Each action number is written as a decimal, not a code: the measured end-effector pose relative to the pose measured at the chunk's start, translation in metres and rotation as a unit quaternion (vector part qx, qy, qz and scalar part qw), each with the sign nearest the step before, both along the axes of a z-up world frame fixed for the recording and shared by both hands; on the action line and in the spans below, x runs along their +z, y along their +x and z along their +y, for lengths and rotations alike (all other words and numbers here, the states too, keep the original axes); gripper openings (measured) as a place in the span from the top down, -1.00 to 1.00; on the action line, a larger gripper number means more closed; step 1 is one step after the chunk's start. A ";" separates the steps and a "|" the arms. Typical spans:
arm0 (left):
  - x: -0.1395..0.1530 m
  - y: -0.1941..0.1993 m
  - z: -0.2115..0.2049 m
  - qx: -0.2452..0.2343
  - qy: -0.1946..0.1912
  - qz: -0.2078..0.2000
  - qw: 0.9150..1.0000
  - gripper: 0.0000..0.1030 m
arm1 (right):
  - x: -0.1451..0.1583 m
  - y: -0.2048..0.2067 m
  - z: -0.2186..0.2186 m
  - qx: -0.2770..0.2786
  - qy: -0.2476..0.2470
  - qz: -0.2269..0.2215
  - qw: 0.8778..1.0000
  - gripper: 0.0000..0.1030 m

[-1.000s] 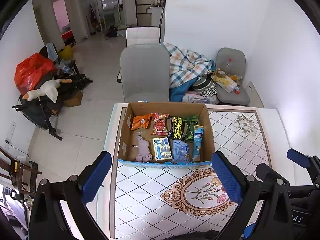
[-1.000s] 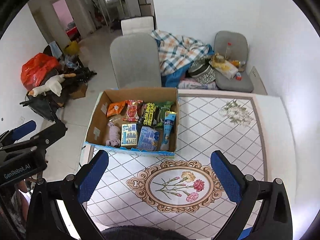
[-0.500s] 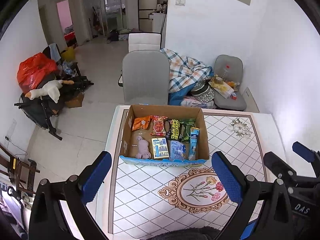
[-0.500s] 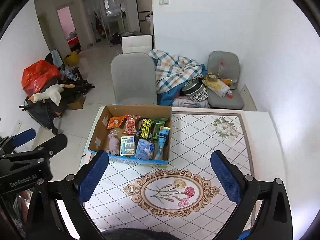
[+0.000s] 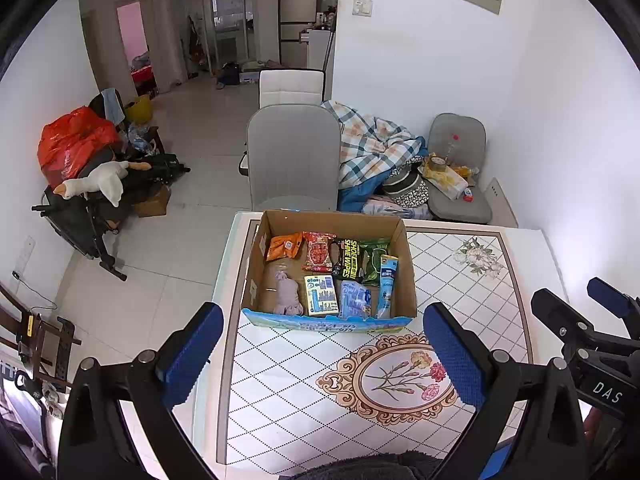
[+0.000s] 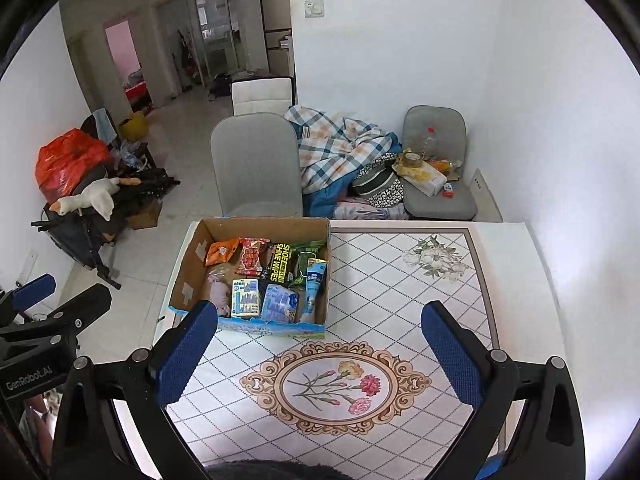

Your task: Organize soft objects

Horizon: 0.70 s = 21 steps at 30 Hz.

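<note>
Cardboard box [image 5: 394, 236] holds snack packets [image 5: 319, 257] and pink plush toy [image 5: 288, 293].

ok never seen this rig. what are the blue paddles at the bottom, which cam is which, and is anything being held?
No robot here: a person holds a two-finger gripper in each hand, with a fisheye camera on each looking along its fingers. The blue pads are those fingers. One picture looks past the left gripper; the other past the right gripper. Each view also catches the other gripper at its edge. Both are open and hold nothing, above a patterned table. On it stands an open cardboard box holding snack packets, a shoe wipes pack, a blue tube and a small pink soft toy.
</note>
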<state>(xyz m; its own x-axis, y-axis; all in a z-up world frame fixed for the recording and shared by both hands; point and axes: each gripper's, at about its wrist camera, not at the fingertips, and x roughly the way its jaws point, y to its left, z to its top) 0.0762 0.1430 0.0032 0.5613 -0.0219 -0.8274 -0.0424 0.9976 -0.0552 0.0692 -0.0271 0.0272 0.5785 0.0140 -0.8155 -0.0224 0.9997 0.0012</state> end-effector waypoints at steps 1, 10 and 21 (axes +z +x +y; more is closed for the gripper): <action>-0.001 0.000 0.000 0.000 0.000 0.001 1.000 -0.99 | 0.000 0.000 -0.001 -0.001 0.000 0.000 1.000 -1.00; -0.001 -0.001 -0.003 0.001 0.006 0.003 1.000 -0.99 | -0.001 -0.003 -0.001 -0.003 0.000 0.005 1.000 -1.00; -0.004 0.000 -0.004 0.004 0.009 0.008 1.000 -0.99 | -0.006 -0.003 0.000 -0.006 -0.001 0.009 1.000 -1.00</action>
